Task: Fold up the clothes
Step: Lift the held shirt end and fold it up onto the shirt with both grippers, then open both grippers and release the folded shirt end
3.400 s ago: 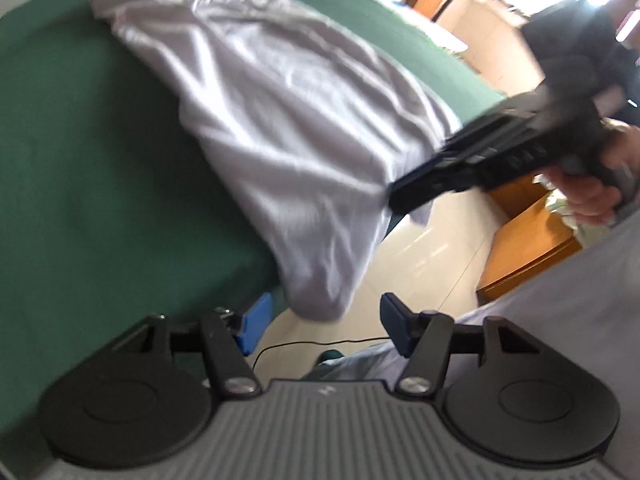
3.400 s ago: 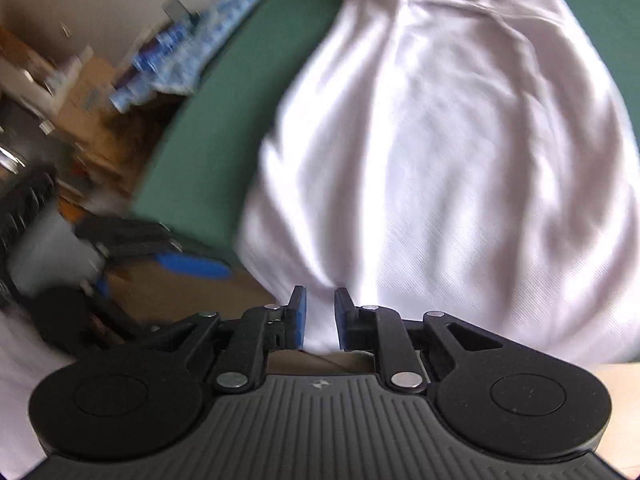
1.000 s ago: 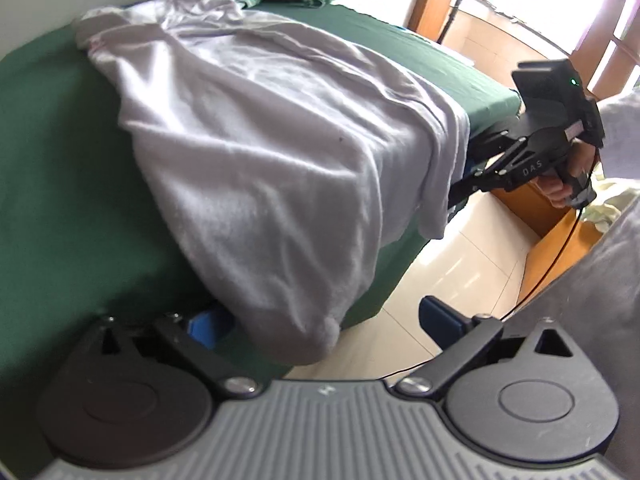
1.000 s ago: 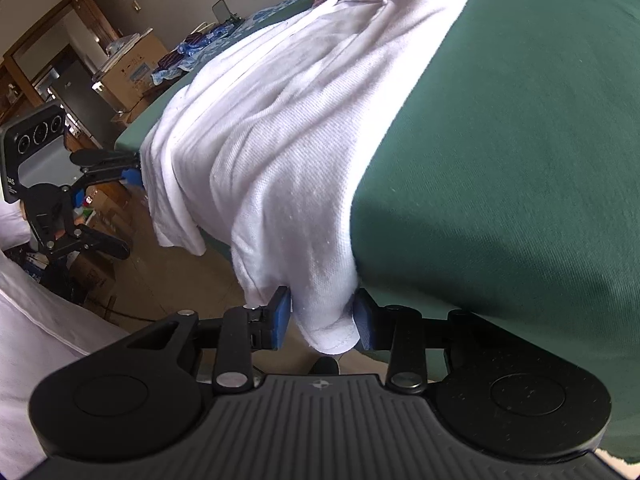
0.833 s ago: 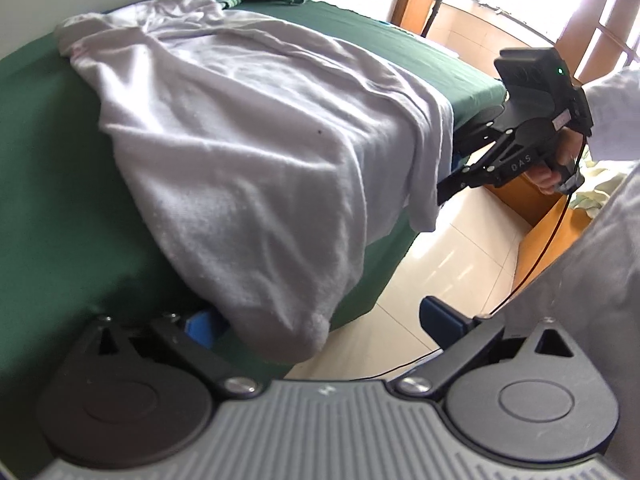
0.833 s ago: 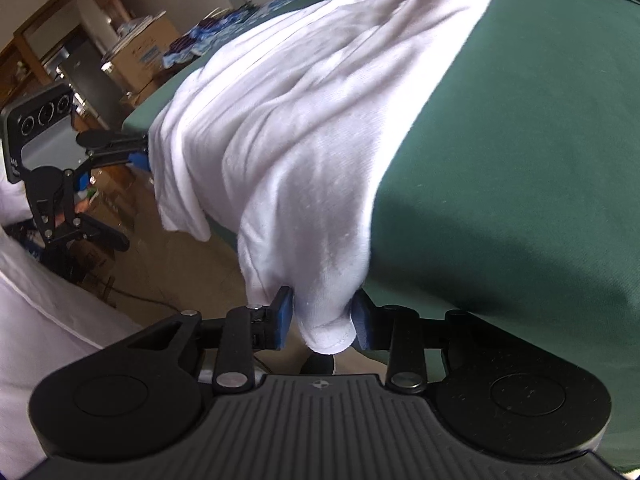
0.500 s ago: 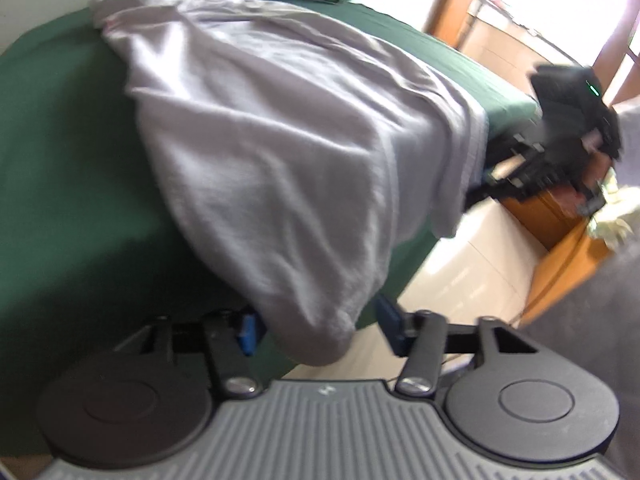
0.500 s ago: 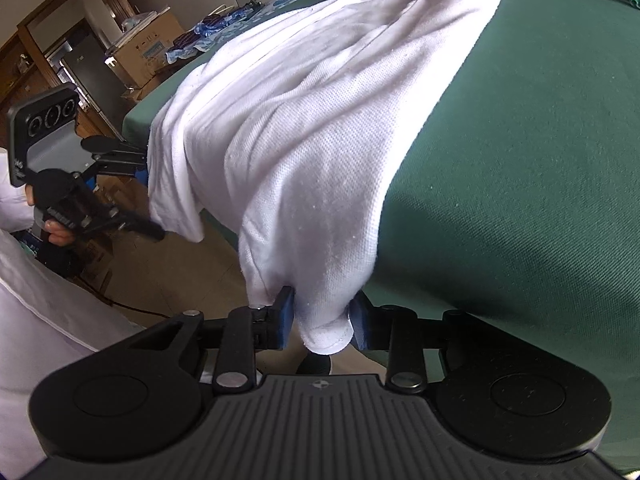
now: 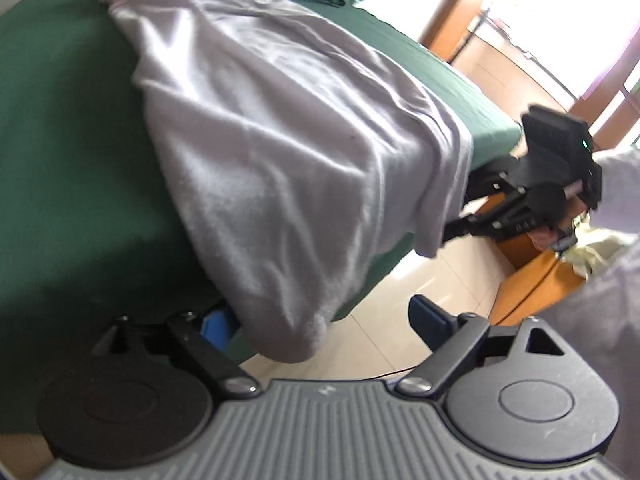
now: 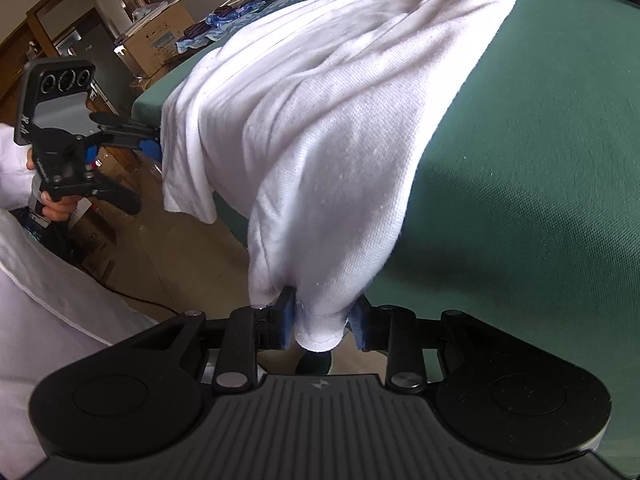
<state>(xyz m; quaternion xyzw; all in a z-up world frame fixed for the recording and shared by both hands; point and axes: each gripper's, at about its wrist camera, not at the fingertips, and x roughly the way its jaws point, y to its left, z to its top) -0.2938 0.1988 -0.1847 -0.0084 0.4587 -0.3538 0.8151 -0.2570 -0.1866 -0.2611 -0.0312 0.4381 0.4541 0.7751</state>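
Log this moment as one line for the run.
left claw: open at hem | right claw: shut on white shirt corner | shirt draped over green bed

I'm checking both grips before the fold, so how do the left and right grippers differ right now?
The left gripper has its fingers spread wide, with a corner of the white shirt hanging loose between them. The right gripper has its fingers close together, pressing the other corner of the shirt. Both sit at the hem hanging off the edge of the green bed.

Left gripper (image 9: 320,320) gaped wide around the shirt (image 9: 288,152) hem corner; right gripper (image 10: 322,326) pinched the other corner.
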